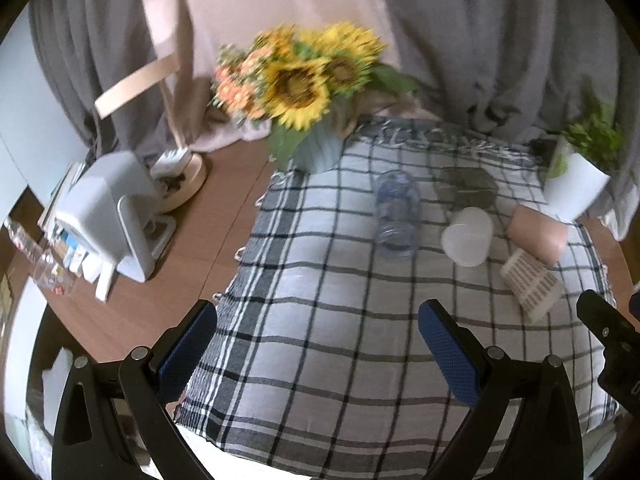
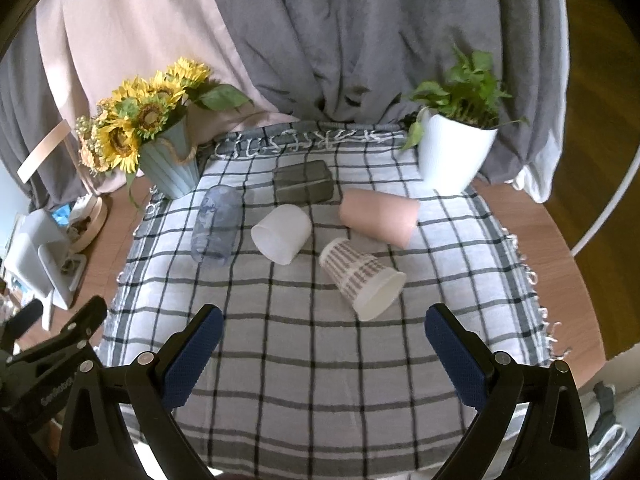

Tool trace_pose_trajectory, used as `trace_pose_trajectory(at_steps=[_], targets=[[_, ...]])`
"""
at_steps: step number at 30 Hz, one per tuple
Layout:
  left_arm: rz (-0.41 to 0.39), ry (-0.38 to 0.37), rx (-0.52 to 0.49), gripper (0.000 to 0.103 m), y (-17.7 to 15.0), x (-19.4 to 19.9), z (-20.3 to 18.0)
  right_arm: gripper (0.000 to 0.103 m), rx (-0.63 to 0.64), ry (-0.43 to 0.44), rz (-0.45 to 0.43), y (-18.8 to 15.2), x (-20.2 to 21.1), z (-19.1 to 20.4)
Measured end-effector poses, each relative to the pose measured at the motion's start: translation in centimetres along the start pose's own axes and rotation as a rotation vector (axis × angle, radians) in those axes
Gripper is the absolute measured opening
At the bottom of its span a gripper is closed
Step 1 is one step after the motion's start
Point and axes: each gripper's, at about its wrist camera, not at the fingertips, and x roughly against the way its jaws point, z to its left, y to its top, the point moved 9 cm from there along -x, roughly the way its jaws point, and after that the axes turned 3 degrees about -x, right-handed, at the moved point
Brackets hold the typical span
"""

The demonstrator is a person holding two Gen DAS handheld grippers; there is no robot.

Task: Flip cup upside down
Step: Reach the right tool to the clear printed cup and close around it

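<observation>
Four cups lie on their sides on a checked cloth [image 2: 312, 360] over the desk [image 2: 560, 248], the striped paper cup [image 2: 360, 276] nearest, just ahead of the right gripper [image 2: 324, 344]. Its fingers [image 2: 192, 360] are spread wide and hold nothing; the left gripper [image 1: 318, 340] is likewise spread and empty, with the clear cup [image 1: 396, 214] well ahead

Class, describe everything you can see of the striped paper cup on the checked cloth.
The striped cup looks like paper: white, with bands of short grey-brown dashes and a plain white rim. It lies on its side on the checked cloth, mouth toward the camera and to the right, base toward the pink cup. It seems empty and undamaged. Neither hand-held gripper touches it; whether it touches the pink cup is unclear.
</observation>
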Motion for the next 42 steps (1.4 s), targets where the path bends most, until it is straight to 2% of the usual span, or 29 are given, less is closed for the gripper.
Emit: trace_pose_trajectory(at_steps=[8, 19, 23, 34, 42], targets=[[0.051, 0.067, 0.058, 0.103, 1.2, -3.8, 3.7, 0.101, 0.087, 0.047, 0.024, 2.2, -3.9, 5.1], [0.131, 0.101, 0.115, 0.103, 2.4, -9.8, 7.4, 0.101, 0.197, 0.116, 0.051, 5.7, -10.4, 12.5], [0.181, 0.084, 0.145, 0.103, 2.4, -12.5, 8.3, 0.101, 0.231, 0.109, 0.077, 6.6, -13.5, 14.9], [0.246, 0.097, 0.132, 0.103, 3.3, -17.9, 8.4, 0.097, 0.228, 0.099, 0.181, 7.4, -20.9, 17.7], [0.27, 0.094, 0.13, 0.103, 3.8, -19.8, 7.5, 0.086, 0.206, 0.064, 0.275, 6.5, -25.4, 17.7]])
